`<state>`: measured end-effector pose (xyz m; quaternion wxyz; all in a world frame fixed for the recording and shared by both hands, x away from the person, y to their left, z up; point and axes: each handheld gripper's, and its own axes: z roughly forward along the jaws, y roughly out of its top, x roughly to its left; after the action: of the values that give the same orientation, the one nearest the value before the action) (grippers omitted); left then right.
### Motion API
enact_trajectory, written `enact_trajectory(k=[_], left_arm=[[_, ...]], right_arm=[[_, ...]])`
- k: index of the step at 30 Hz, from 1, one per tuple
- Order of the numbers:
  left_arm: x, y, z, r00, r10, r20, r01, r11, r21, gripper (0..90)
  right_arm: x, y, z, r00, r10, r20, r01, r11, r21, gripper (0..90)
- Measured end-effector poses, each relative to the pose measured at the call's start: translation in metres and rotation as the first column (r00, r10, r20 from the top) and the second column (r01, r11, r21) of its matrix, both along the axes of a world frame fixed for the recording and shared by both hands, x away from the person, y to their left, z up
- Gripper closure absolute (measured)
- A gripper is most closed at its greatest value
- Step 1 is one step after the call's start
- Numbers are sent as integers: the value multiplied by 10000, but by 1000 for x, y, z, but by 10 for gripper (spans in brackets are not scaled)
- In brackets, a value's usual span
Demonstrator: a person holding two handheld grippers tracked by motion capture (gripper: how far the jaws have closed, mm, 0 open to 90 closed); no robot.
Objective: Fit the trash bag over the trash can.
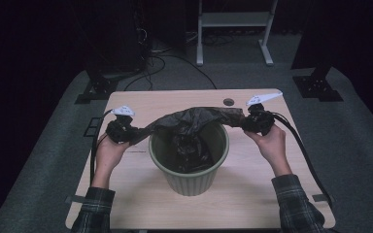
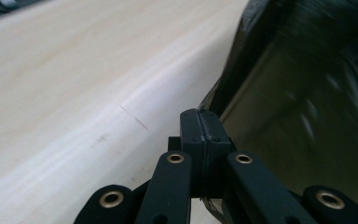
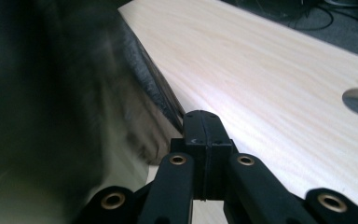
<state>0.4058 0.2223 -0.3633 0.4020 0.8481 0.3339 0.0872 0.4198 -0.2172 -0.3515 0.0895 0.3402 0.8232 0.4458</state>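
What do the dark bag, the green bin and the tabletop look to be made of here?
Bag: thin, dark plastic film with a slight sheen; it crinkles and stretches taut between the left gripper and right gripper.
Bin: probably moulded plastic, matte olive green with vertical ribbing; the look leaves this open.
Table: pale wood or wood-look laminate, smooth, with visible grain lines.

Both sleeves [image 1: 97,204] were dark plaid. Each black gripper [image 1: 119,130] carried a grey three-cornered plate [image 1: 263,98], brass-coloured rivets [image 2: 175,158] and a black cable [image 1: 305,150].
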Motion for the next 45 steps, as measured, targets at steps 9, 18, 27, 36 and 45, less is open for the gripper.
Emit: enact_trajectory(k=[9, 18, 27, 36, 45], left_arm=[[-3, 13, 3, 9973, 611, 398, -584, 9962, -652, 700], [-18, 57, 36, 9801, 1528, 1266, -1303, 9768, -1697, 563], [-23, 24, 63, 9738, 164, 2267, 372, 9724, -2301, 469], [-20, -22, 77, 9601, -1185, 2532, 1771, 9586, -2229, 417], [-14, -32, 72, 9621, -1392, 2344, 1844, 9655, -1837, 479]], right_arm=[[-5, -9, -5, 9997, -232, 75, 230, 9994, 264, 731], [-15, -53, 22, 9905, -1141, 767, 1088, 9915, 708, 586], [-28, -66, 43, 9859, -1031, 1321, 865, 9883, 1260, 529], [-31, -68, 49, 9871, -923, 1305, 737, 9873, 1408, 496], [-43, -80, 80, 9858, -396, 1632, -41, 9658, 2592, 398]])
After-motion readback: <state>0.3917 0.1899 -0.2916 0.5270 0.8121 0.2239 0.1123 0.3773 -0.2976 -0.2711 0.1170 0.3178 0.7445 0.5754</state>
